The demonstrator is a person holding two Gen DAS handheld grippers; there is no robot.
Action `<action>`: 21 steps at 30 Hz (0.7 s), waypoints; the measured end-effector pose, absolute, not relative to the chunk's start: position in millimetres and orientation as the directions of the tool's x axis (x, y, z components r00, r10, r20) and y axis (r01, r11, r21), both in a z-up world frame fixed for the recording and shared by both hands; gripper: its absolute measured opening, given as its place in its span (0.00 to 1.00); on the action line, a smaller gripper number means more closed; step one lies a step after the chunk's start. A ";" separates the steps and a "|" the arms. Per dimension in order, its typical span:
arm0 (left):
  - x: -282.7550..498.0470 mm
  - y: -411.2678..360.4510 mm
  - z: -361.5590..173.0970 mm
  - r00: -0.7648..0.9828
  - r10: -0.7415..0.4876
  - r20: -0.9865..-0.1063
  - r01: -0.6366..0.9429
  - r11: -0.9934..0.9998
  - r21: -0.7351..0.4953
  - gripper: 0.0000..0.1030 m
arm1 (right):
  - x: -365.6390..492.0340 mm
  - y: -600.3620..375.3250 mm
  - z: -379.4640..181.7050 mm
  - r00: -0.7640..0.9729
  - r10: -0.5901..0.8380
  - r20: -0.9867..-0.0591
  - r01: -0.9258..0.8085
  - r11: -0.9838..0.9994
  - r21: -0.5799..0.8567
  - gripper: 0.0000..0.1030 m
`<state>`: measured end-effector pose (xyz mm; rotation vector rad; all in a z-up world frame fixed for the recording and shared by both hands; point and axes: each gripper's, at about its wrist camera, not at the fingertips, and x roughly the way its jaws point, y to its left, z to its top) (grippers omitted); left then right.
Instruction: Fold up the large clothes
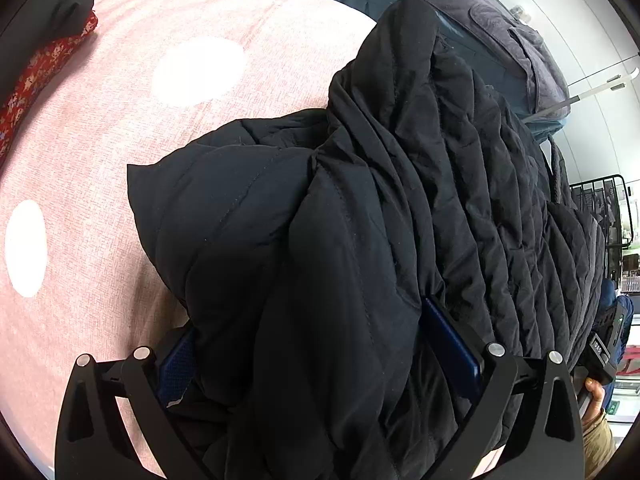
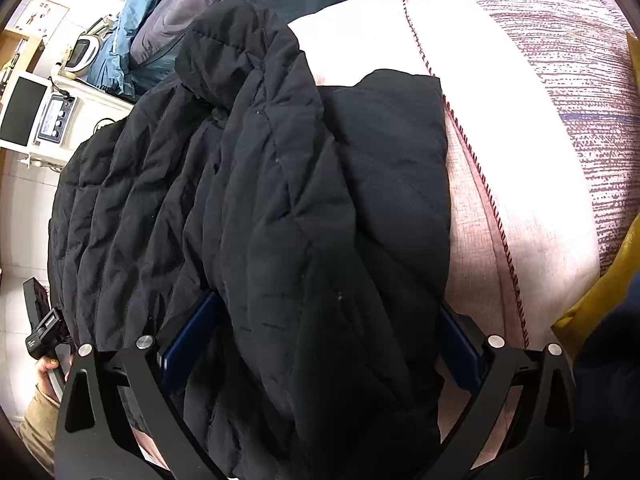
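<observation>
**A:** Right, where's the jacket relative to you?

**B:** Black quilted jacket [image 1: 360,208] lies on the bed's pink spotted cover [image 1: 120,140], bunched straight ahead and between both sets of fingers. Long axis runs away from me toward the blue-grey bedding [image 2: 168,28].

**A:** Grip state?

**B:** Right gripper [image 2: 320,344] is spread about as wide as it goes, fabric between the blue pads [image 2: 188,340], no pinch visible. Left gripper [image 1: 316,356] is also wide, with a thick fold filling the gap; can't tell if it's actually clamped.

**A:** Nearer hand?

**B:** Both equally close, I'd say. Puffy, slippery-looking shell, deep creases; expect it to spring back.
</observation>
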<state>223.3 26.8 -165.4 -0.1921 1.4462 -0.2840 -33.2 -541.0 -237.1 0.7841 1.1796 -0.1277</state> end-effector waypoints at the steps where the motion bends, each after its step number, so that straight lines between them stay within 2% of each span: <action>1: 223.1 27.2 -165.7 0.100 -0.305 -0.947 0.075 0.951 -0.299 0.95 | -33.1 -538.5 -236.3 0.406 0.297 -0.864 0.480 0.735 0.479 0.91; 3: 223.7 27.1 -166.7 0.097 -0.304 -0.948 0.076 0.952 -0.298 0.95 | -37.1 -533.5 -232.5 0.403 0.289 -0.869 0.482 0.740 0.470 0.85; 6: 224.3 26.3 -166.9 0.095 -0.304 -0.948 0.071 0.952 -0.298 0.95 | -37.2 -525.4 -224.7 0.389 0.256 -0.885 0.483 0.761 0.433 0.67; 7: 224.0 25.5 -166.0 0.097 -0.303 -0.948 0.072 0.952 -0.297 0.94 | -37.4 -521.9 -220.8 0.389 0.243 -0.888 0.477 0.772 0.420 0.58; 8: 223.3 25.3 -165.1 0.099 -0.302 -0.948 0.072 0.952 -0.296 0.91 | -37.2 -517.7 -216.6 0.387 0.228 -0.893 0.470 0.785 0.404 0.48; 11: 219.8 22.5 -159.3 0.109 -0.298 -0.948 0.073 0.954 -0.292 0.82 | -38.7 -508.0 -204.8 0.388 0.192 -0.902 0.455 0.811 0.368 0.30; 12: 218.3 21.7 -156.5 0.114 -0.296 -0.948 0.076 0.954 -0.289 0.79 | -39.8 -505.0 -200.7 0.391 0.182 -0.902 0.455 0.814 0.361 0.28; 15: 211.9 20.8 -145.1 0.135 -0.289 -0.948 0.092 0.956 -0.279 0.61 | -45.0 -498.8 -188.5 0.411 0.159 -0.898 0.466 0.809 0.357 0.21; 17: 204.6 23.0 -134.0 0.156 -0.298 -0.942 0.097 0.953 -0.285 0.45 | -49.3 -492.4 -175.5 0.429 0.138 -0.893 0.465 0.814 0.349 0.18; 21: 186.0 34.6 -107.8 0.200 -0.354 -0.913 0.094 0.935 -0.342 0.31 | -59.0 -479.1 -145.6 0.462 0.108 -0.880 0.425 0.844 0.327 0.16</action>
